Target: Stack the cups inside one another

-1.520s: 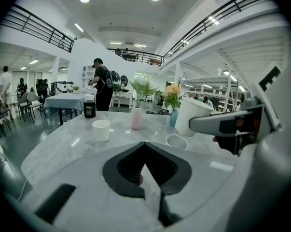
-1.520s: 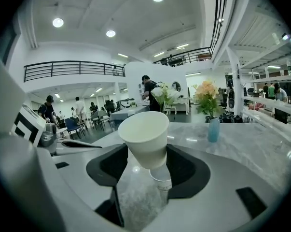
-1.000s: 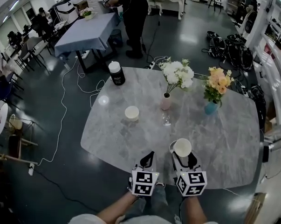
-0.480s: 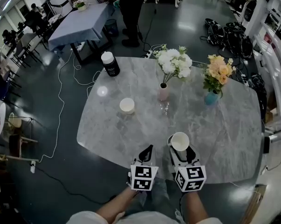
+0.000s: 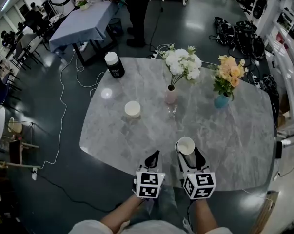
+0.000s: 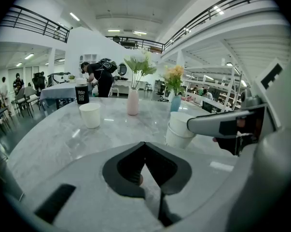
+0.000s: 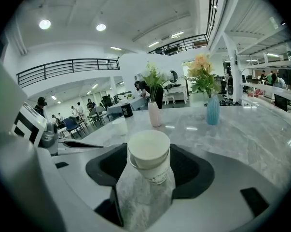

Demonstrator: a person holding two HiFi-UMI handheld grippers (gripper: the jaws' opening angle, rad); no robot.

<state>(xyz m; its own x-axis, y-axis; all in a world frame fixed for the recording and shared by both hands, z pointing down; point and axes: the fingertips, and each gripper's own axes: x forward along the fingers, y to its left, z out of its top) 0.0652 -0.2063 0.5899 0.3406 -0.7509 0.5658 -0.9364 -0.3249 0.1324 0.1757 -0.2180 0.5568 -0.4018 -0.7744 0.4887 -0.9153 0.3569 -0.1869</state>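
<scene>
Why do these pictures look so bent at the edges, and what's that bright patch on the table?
Head view: the wide lens bows the table edge; the bright patch looks like lamp glare on polished stone. Both gripper views: fisheye, with black corners and curved railings; in the right gripper view the nested cups look sharp.

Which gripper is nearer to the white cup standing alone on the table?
Left. The left gripper is nearer the person than the lone cup, slightly to its right; the right gripper, holding stacked cups, is farther right.
</scene>
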